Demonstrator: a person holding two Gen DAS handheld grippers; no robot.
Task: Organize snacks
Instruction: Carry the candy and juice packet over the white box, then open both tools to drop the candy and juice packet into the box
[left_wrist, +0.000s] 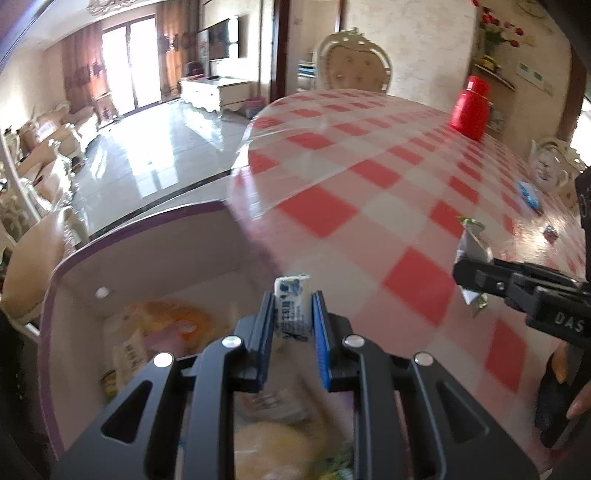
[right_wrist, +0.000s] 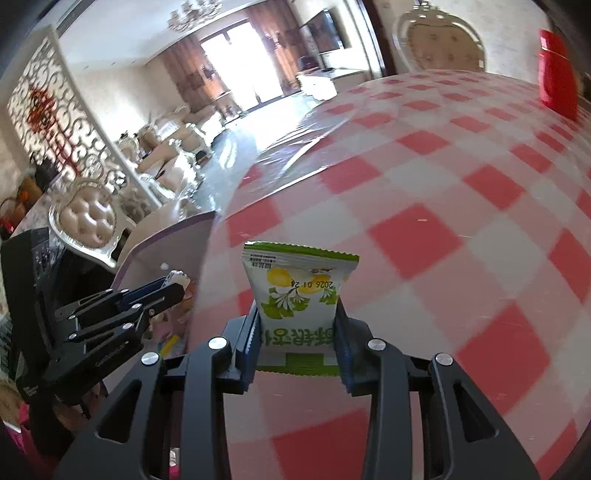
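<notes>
Here: left gripper (left_wrist: 293, 314), fingers clamped on a small white-and-blue candy (left_wrist: 291, 308), held over the open box (left_wrist: 147, 251) at the table's left edge. Box: white inside, purple rim, several blurred snack packets (left_wrist: 166, 325) lying in it. Right gripper (right_wrist: 299, 332), fingers clamped on a green-and-white sachet (right_wrist: 301, 291) printed with yellow fruit, held upright above the checked tablecloth (right_wrist: 443, 206), just beside the box. On the cloth, well apart: red canister (left_wrist: 471, 107), blue packet (left_wrist: 528, 194), a smaller blue item (left_wrist: 550, 230), white teapot (left_wrist: 546, 166). Beyond the table: padded chair (left_wrist: 352, 62).
</notes>
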